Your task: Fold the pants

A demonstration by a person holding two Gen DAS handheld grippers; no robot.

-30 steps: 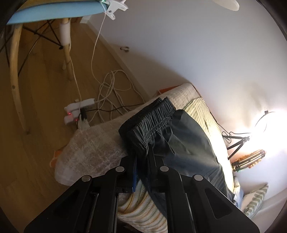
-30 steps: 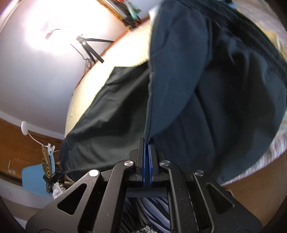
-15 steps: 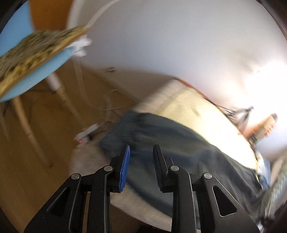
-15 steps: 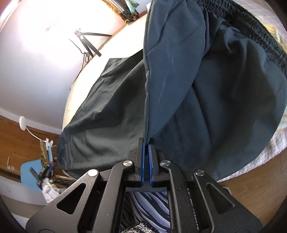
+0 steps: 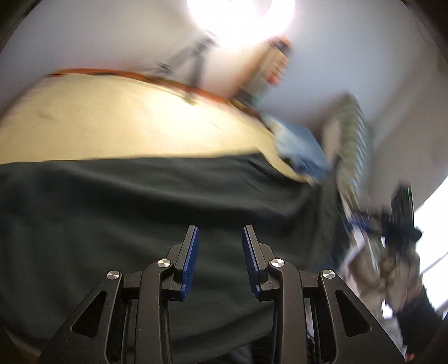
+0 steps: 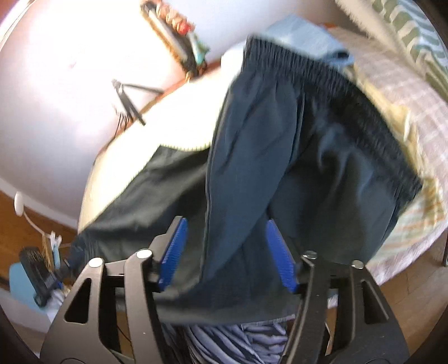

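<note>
Behind the bed [image 5: 117, 123] you see a white wall [image 5: 84, 36] with a very bright lamp [image 5: 238, 16] glaring near the top of the left wrist view, and that view is blurry. Your dark pants [image 5: 140, 212] lie spread across the bed, covering the near part of its pale sheet. Your left gripper [image 5: 220, 232] hangs just over the pants with its blue pads [image 5: 191, 257] apart and nothing between them. Off to the right of it sits a light blue cloth [image 5: 302, 148] at the edge of the pants, and beside that a striped pillow [image 5: 352, 140]. In the right wrist view a blue chair [image 6: 22, 282] stands far left on the wood floor [image 6: 414, 296]. Next comes your right gripper [image 6: 225, 224], let go and spread wide, with its blue pads [image 6: 173, 252] on each side of a fold of the pants [image 6: 280, 156]; the pads do not pinch it. You can see the stretchy waistband [image 6: 336, 92] running along the upper right, next to the blue cloth [image 6: 305, 42] and the checked blanket [image 6: 397, 92].
</note>
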